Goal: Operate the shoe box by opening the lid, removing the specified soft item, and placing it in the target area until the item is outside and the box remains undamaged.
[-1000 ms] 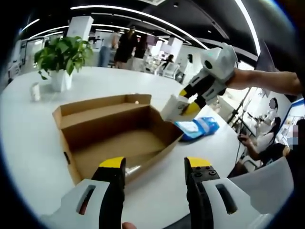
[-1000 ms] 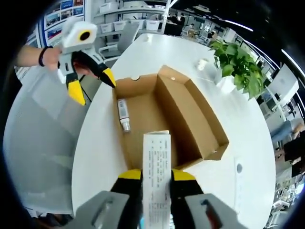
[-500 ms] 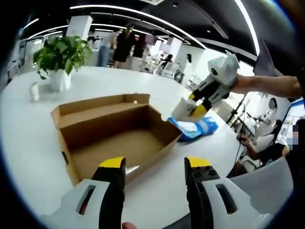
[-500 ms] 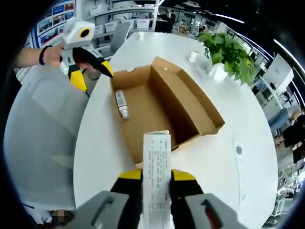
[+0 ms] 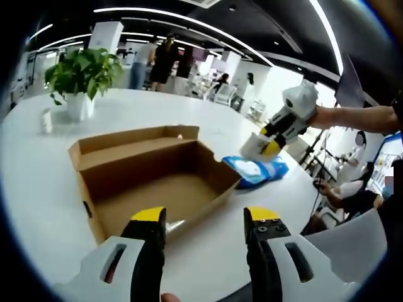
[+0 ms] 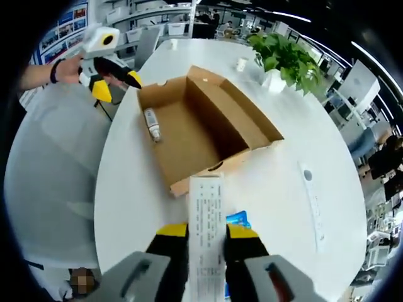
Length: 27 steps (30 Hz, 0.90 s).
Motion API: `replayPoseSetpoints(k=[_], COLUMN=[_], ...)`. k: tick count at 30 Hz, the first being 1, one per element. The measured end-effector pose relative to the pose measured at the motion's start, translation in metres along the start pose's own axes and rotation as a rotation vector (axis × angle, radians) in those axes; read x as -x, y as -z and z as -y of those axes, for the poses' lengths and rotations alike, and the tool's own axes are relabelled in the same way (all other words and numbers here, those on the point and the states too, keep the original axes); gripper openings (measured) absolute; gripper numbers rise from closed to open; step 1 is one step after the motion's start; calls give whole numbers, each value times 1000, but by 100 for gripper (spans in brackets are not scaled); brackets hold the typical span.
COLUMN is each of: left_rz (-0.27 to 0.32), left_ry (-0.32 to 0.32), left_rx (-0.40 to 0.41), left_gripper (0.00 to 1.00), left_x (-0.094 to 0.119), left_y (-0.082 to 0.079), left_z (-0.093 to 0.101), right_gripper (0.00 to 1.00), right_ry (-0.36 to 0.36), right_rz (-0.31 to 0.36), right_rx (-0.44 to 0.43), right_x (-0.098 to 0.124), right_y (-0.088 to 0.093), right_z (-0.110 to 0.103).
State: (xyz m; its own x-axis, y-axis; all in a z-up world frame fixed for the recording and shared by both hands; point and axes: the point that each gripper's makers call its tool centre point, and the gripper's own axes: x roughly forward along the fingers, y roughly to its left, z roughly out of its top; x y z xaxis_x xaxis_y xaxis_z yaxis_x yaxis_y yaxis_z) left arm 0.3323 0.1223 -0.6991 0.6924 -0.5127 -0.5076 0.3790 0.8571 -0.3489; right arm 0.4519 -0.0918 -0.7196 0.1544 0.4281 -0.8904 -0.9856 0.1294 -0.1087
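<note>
Right gripper (image 6: 206, 236) clamping white soft pack (image 6: 206, 226), hanging above table (image 6: 283, 201) past near end of open shoe box (image 6: 201, 129), over blue packet (image 6: 238, 220). Left gripper (image 5: 204, 217) idling, jaws apart. Risk (my guess): 1 early release bouncing pack off table edge.

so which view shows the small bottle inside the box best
The right gripper view: it looks down into the open shoe box, so the bottle lies in plain sight on the floor. The left gripper view catches a glimpse of it behind the near wall.
</note>
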Motion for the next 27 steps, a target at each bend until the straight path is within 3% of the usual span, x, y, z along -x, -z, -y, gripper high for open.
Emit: replayPoseSetpoints(k=[27], left_rz=[-34], left_ry=[-32], left_rx=[2], left_gripper=[51], left_x=[-1], left_y=[8], left_z=[-11], right_gripper=[17], right_ry=[36], right_rz=[-84], right_rx=[-83], right_x=[30], right_y=[105], right_z=[22])
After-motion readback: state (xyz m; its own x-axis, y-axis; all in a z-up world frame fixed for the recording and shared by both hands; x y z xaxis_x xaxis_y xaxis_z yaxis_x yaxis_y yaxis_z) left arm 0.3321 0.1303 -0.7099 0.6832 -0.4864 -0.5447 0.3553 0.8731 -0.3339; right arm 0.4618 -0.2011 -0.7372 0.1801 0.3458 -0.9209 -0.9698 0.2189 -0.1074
